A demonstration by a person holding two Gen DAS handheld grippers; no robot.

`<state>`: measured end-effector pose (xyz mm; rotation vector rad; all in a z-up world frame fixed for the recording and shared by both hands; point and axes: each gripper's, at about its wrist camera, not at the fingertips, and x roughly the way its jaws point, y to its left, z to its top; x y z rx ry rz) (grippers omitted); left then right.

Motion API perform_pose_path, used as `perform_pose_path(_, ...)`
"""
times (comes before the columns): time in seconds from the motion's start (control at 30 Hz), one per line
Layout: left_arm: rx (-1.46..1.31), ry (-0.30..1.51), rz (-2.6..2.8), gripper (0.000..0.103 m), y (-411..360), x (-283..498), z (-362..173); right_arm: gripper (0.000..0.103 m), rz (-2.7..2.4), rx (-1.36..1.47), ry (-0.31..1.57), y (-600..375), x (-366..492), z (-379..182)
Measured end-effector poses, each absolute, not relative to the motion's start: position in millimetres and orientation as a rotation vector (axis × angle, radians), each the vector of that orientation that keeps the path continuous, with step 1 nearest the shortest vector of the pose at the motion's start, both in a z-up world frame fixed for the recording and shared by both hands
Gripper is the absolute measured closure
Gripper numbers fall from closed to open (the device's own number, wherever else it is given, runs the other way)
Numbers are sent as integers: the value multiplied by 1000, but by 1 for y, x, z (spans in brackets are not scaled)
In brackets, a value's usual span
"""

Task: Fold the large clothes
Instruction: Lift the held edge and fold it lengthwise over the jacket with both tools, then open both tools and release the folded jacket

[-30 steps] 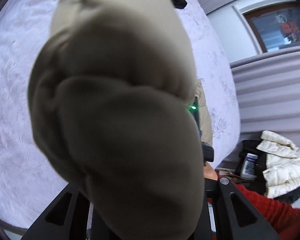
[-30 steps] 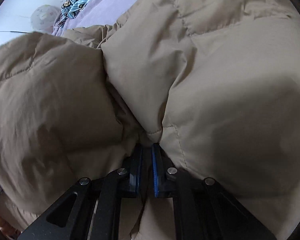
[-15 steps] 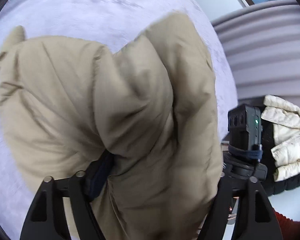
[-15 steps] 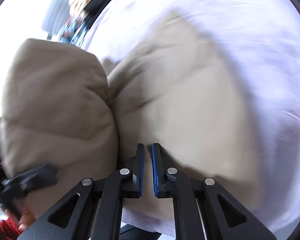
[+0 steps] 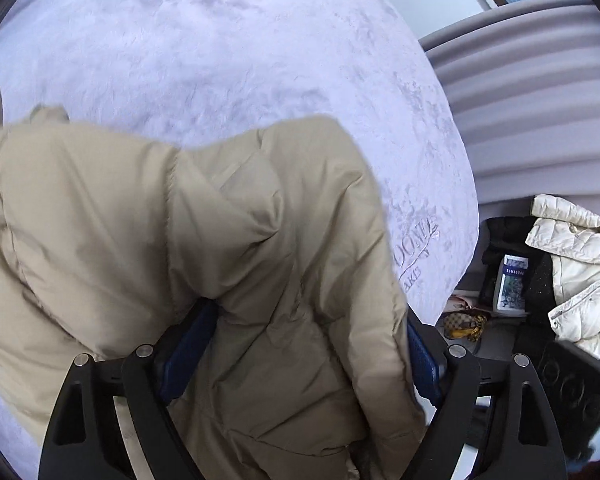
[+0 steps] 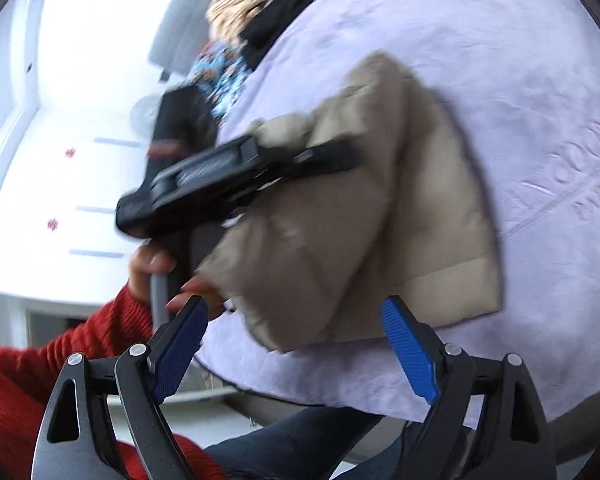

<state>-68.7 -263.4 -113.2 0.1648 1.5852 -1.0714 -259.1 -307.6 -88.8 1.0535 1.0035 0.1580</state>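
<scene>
A beige puffer jacket (image 5: 180, 240) lies folded in a heap on the lavender bed (image 5: 220, 52). My left gripper (image 5: 300, 356) stands open with its jaws wide apart; the jacket bulges up between the blue pads, so the fingertips are partly hidden. In the right wrist view the jacket (image 6: 380, 220) lies near the bed's edge, with the left gripper's body over it. My right gripper (image 6: 300, 344) is open and empty, drawn back from the jacket above the bed's edge.
A white puffer jacket (image 5: 572, 264), a dark bag with a booklet (image 5: 512, 284) and a padded grey headboard (image 5: 540, 100) are to the right. Patterned and black clothes (image 6: 228, 60) lie at the bed's far end. My red sleeve (image 6: 60, 360) is at lower left.
Both grippers were shut on the jacket a second ago. Both have opened and let it go onto the bed; the right gripper has pulled back from it.
</scene>
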Motion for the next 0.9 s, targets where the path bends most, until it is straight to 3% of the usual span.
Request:
perform_pose_path(0.1, 167, 1458, -1050, 17, -264, -54, -87, 13, 122, 965, 1048, -285, -229, -91)
perform_pose_path(0.13, 178, 1397, -1025, 17, -257, -49, -75, 18, 60, 925, 1080, -283, -222, -95)
perform_pose_path(0.2, 217, 1283, -939, 17, -241, -41, -58, 69, -39, 883, 1115, -288, -217, -101)
perform_pose_path(0.23, 235, 1243, -889, 17, -231, -34, -54, 82, -85, 888, 1120, -294, -219, -105)
perform_pose_path(0.3, 272, 1203, -779, 17, -210, -17, -61, 86, -137, 939, 1100, -308, -232, -111)
perform_pose_path(0.43, 305, 1287, -655, 17, -195, 1, -108, 86, -204, 940, 1145, -321, -260, -128)
perform_pose_path(0.73, 452, 1200, -692, 16, -275, -47, -141, 85, -254, 1029, 1158, -348, -269, -170)
perform_pose_path(0.9, 476, 1192, -658, 16, -281, -50, -145, 85, -190, 1147, 1152, -361, -282, -195)
